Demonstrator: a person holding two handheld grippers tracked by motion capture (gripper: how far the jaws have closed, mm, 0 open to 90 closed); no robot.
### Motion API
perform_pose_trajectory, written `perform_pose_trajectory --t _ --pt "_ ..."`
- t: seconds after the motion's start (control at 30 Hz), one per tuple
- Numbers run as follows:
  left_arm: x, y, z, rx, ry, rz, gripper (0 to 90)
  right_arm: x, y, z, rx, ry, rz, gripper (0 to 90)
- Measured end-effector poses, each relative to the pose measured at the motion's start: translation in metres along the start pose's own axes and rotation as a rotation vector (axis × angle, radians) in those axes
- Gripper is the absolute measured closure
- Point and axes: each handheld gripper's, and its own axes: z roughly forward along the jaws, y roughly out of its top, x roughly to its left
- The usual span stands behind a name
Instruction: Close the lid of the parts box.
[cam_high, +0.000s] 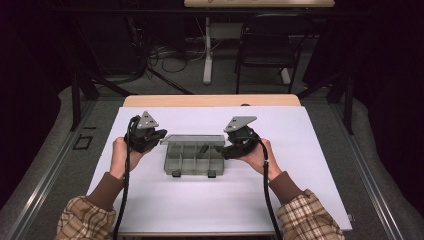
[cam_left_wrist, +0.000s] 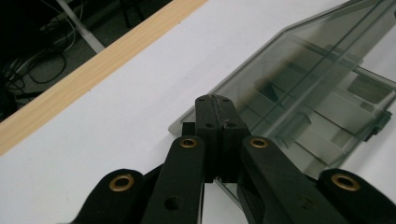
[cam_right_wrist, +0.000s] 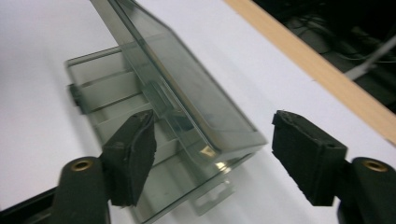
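Smoky clear plastic compartment box (cam_high: 192, 159), mid-table: left gripper (cam_high: 161, 136), jaws pressed together, props the lid (cam_high: 192, 139) half-raised; right gripper (cam_high: 225, 151) spread around its other corner, not gripping.

Organizer box's lid (cam_left_wrist: 299, 70) cut off at frame edge

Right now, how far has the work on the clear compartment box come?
Done: the two front latches hang loose and the lid stands part-raised over the compartment box. In hand: the left hand-held gripper is shut at the lid's corner, apparently pinching its edge; the right hand-held gripper stands open around the other corner, pads not pressing. Left: probably swinging the lid fully back.
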Motion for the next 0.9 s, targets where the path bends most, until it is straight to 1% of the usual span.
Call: perform_pose_trajectory --t 0.07,0.1,0.13,0.2,0.33,0.4,0.47,0.53,0.6,0.67,0.83,0.87,0.9 --pt "-0.002 -0.005 0.0 -0.005 -0.011 -0.008 89.6 0.003 -0.001 -0.002 -0.005 0.022 -0.007 28.6" --pt "-0.003 -0.008 0.0 -0.013 -0.017 -0.016 89.7 0.005 -0.002 -0.003 -0.006 0.038 -0.006 29.5" --pt "-0.004 -0.01 0.0 -0.014 -0.022 -0.019 89.6 0.006 -0.003 -0.004 -0.01 0.045 -0.006 32.5" --pt "-0.006 -0.015 0.0 -0.025 -0.034 -0.02 89.6 0.009 -0.005 -0.006 -0.015 0.057 -0.011 46.4" --pt "-0.014 -0.023 0.0 -0.036 -0.047 -0.019 89.7 0.014 -0.01 -0.005 -0.018 0.063 -0.017 73.7" --pt "-0.018 -0.027 0.0 -0.041 -0.051 -0.019 89.7 0.015 -0.014 -0.003 -0.02 0.069 -0.004 83.9" --pt "-0.021 -0.032 0.001 -0.047 -0.057 -0.015 89.7 0.017 -0.017 -0.001 -0.014 0.058 -0.006 89.8" --pt "-0.022 -0.036 0.003 -0.046 -0.061 -0.014 89.7 0.019 -0.02 0.002 -0.007 0.055 -0.002 90.0" --pt "-0.023 -0.041 0.005 -0.031 -0.063 -0.007 89.7 0.021 -0.023 0.005 0.003 0.047 -0.01 90.0" --pt "-0.023 -0.045 0.007 -0.026 -0.068 -0.001 89.7 0.022 -0.025 0.007 0.007 0.044 -0.005 90.0" --pt "-0.021 -0.053 0.008 -0.027 -0.08 -0.029 89.6 0.025 -0.029 0.012 0.02 0.04 -0.011 90.0" --pt "-0.021 -0.055 0.009 -0.023 -0.082 -0.026 89.7 0.026 -0.029 0.012 0.021 0.041 -0.005 90.0" --pt "-0.021 -0.056 0.01 -0.021 -0.084 -0.028 89.6 0.026 -0.029 0.013 0.027 0.036 -0.014 90.0"
